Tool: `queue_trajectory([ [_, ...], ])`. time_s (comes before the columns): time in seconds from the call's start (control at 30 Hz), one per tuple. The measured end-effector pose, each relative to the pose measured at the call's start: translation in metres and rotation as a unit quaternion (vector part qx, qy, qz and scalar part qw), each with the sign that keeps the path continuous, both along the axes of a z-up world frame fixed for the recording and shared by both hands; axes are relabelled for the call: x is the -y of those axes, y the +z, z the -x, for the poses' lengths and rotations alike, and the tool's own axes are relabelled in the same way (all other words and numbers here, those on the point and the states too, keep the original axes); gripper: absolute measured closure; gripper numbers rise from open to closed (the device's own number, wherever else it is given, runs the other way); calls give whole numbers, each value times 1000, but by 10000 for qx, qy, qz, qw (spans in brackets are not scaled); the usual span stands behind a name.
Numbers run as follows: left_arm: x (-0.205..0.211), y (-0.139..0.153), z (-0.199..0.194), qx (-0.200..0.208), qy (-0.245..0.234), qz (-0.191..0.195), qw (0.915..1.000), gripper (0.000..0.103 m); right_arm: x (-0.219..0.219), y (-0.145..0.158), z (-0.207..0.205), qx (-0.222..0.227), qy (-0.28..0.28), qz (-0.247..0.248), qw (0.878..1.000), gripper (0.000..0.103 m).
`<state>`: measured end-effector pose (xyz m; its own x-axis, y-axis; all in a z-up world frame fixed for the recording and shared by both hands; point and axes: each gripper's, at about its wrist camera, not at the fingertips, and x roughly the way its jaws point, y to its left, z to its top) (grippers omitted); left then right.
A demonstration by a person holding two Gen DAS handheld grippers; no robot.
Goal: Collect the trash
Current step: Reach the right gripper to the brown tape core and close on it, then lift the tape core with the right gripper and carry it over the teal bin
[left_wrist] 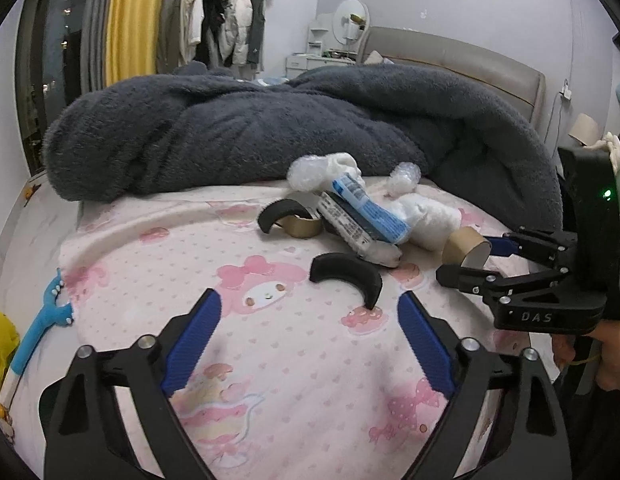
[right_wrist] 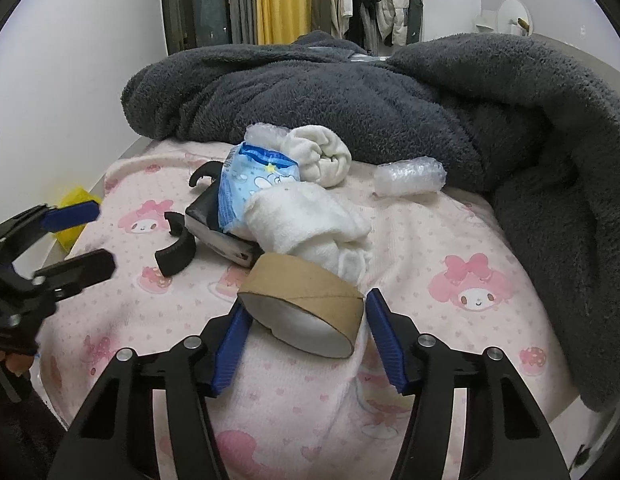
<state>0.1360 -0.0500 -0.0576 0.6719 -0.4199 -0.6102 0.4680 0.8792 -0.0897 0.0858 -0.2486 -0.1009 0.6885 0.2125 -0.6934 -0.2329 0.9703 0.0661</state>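
Almost nothing looks collected yet. The trash is still heaped on the bed (right_wrist: 449, 240), in front of the big grey blanket (right_wrist: 349, 88). No bin or bag can be seen, so it cannot be told where the trash should go.

The cardboard roll (right_wrist: 306, 300) is taken as the landmark. It lies at the near end of the heap, right between the blue pads of the right tool (right_wrist: 306, 336). The pads are half closed around the roll. The left pad looks to be touching it, but a small gap is seen at the right pad, so the roll is not gripped yet.

Just behind the roll a white cloth (right_wrist: 310, 220) is seen, then a blue packet (right_wrist: 254, 188) on a dark box (right_wrist: 218, 228). Bubble wrap (right_wrist: 409, 178) lies further back. Two black curved pieces (left_wrist: 345, 276) are found beside the roll.

The left tool (left_wrist: 310, 340) is wide open and holds nothing. It hovers near one black curved piece.
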Motion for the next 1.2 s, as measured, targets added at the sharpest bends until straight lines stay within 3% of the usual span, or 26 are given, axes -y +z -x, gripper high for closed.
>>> queue_trajectory([
  [0.4, 27, -11, -17, -155, -359, -114, 9992, 17, 15, 11, 6, 33, 147, -366, 9992, 45],
  [0.8, 37, -22, -35, -373, -552, -179, 9976, 31, 22, 25, 7, 39, 160, -739, 9971, 49],
  [1.07, 39, -26, -41, -541, -600, -148, 9966, 54, 12, 12, 2, -255, 75, -428, 9987, 51],
  [1.2, 36, -23, -40, -579, -592, -111, 9965, 56, 8, 6, 1, -331, 0, -272, 9991, 49],
])
